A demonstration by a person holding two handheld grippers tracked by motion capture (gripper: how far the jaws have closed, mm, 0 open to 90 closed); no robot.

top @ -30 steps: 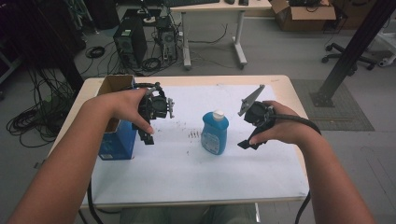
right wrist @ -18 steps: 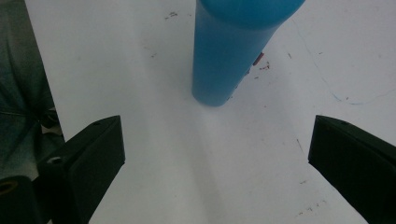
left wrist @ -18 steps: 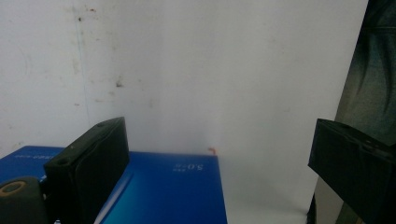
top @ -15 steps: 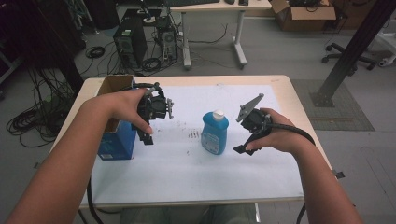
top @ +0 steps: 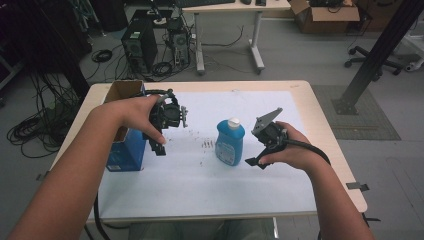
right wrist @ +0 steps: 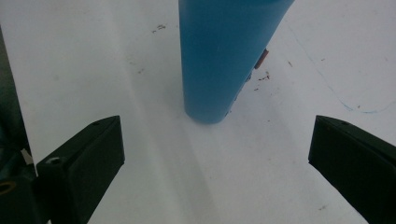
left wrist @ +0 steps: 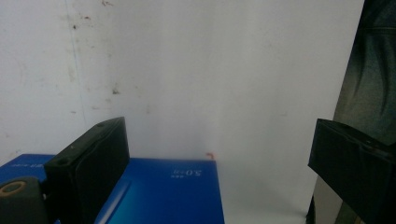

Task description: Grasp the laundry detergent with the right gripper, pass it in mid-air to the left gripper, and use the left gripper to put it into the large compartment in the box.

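Observation:
A blue bottle (top: 230, 142) with a white cap stands upright at the middle of the white table top (top: 200, 190). My right gripper (top: 256, 159) hovers just to its right, jaws wide open and aimed at the bottle's base (right wrist: 219, 60), nothing between them. An open blue cardboard box (top: 125, 145) stands at the table's left edge. My left gripper (top: 157, 145) is held above the table beside that box, open and empty; the box's blue side (left wrist: 163, 191) lies below its jaws.
Dark scuff marks (top: 206, 145) dot the white sheet left of the bottle. Beyond the table stand computer towers (top: 141, 47), cables on the floor, a second desk (top: 225, 20) and a black post (top: 375, 55) at the right.
My right gripper has moved left and a little down, closer to the bottle. The left gripper has stayed where it was.

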